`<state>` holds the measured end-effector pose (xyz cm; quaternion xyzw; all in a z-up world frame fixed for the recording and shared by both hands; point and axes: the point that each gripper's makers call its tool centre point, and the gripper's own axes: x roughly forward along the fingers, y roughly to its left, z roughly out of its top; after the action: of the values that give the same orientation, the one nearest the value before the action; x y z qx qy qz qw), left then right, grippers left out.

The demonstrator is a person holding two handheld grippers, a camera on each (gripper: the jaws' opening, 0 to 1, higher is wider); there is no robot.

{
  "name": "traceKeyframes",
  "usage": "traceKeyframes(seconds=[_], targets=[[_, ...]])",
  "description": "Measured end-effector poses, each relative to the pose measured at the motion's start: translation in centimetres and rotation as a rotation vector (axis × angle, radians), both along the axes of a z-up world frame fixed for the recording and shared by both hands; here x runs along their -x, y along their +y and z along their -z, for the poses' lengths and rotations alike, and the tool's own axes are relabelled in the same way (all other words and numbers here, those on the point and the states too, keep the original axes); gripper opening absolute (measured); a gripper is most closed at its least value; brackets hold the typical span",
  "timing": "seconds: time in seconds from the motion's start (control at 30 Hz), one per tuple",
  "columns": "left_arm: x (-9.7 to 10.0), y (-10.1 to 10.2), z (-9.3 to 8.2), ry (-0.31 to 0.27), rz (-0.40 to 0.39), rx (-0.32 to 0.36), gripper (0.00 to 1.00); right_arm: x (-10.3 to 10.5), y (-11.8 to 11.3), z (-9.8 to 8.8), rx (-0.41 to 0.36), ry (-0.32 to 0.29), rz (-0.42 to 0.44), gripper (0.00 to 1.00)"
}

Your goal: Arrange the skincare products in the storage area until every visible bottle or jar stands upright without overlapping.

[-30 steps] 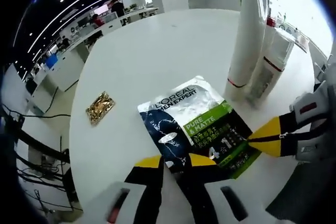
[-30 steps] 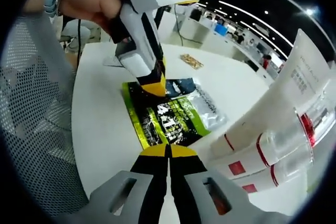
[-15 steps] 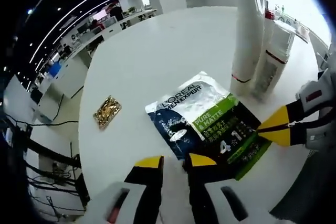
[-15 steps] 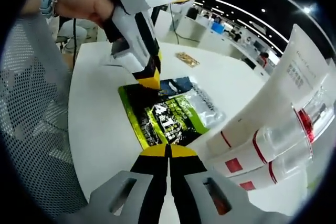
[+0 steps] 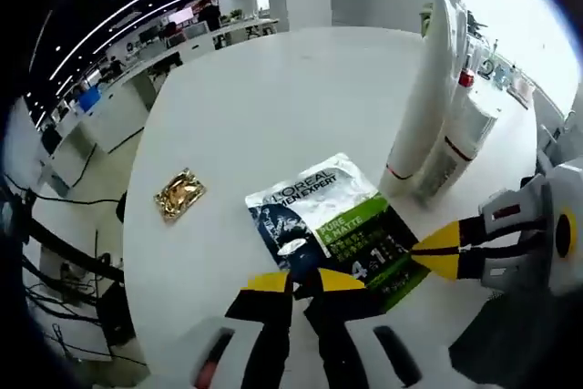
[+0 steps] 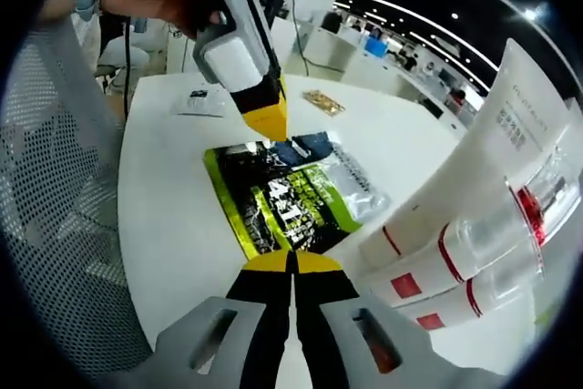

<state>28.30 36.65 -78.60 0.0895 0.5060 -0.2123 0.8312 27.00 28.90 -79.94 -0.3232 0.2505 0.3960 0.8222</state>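
Lying flat on the white counter, the green-and-black sachet is the landmark for this moment; it is a face-care pack with a silvery upper end and a green band along one long edge. Compared with half a second ago, the left claw has drawn its yellow tips nearly together at the sachet's near dark corner, where earlier they stood apart, and in the right gripper view that same claw now hangs just above the sachet's far edge instead of pressing onto it. Whether a corner of foil is pinched between the tips cannot be told. The sachet itself has stayed flat, so the step in hand reads as a re-grip, and no progress toward an upright arrangement is yet gained here.

The right claw is pressed together, tips touching, at the sachet's opposite edge, seemingly pinning that edge against the counter; it appears from the side in the left gripper view. Just beyond the sachet on that side stand the white tubes with red bands, upright and crowded against each other. Well apart from the sachet, on its other side, a small gold packet lies flat.
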Motion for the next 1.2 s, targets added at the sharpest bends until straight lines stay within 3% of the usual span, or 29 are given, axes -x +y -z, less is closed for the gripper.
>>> traceKeyframes(seconds=[0.07,0.13,0.17,0.2,0.23,0.8,1.03,1.1,1.2], targets=[[0.8,0.1,1.2,0.053,0.026,-0.034,0.06,0.0,0.0,0.0,-0.002,0.003,0.002,0.0],[0.9,1.0,2.2,0.043,0.077,-0.136,0.05,0.0,0.0,0.0,-0.004,0.005,0.004,0.0],[1.1,0.9,2.2,0.035,0.119,-0.148,0.04,0.0,0.0,0.0,-0.004,0.006,0.003,0.0],[0.2,0.3,1.6,-0.042,0.084,-0.116,0.04,-0.1,0.0,0.0,-0.004,0.006,0.004,0.0],[0.9,0.1,1.7,-0.021,0.096,-0.123,0.03,-0.1,0.0,0.0,-0.005,0.006,0.003,0.0],[-0.5,0.4,2.1,-0.053,0.028,-0.063,0.02,-0.7,0.0,-0.1,0.022,-0.028,-0.016,0.0],[-0.3,0.8,1.9,-0.038,0.016,-0.077,0.08,-0.7,-0.1,-0.3,0.043,-0.023,-0.011,0.01],[-0.3,0.9,1.1,-0.012,-0.045,-0.033,0.14,-0.7,0.2,-0.9,-0.005,-0.007,0.011,0.03],[-1.9,0.8,-1.3,-0.095,-0.134,0.108,0.19,-1.0,0.8,-2.7,-0.091,-0.014,0.031,0.06]])
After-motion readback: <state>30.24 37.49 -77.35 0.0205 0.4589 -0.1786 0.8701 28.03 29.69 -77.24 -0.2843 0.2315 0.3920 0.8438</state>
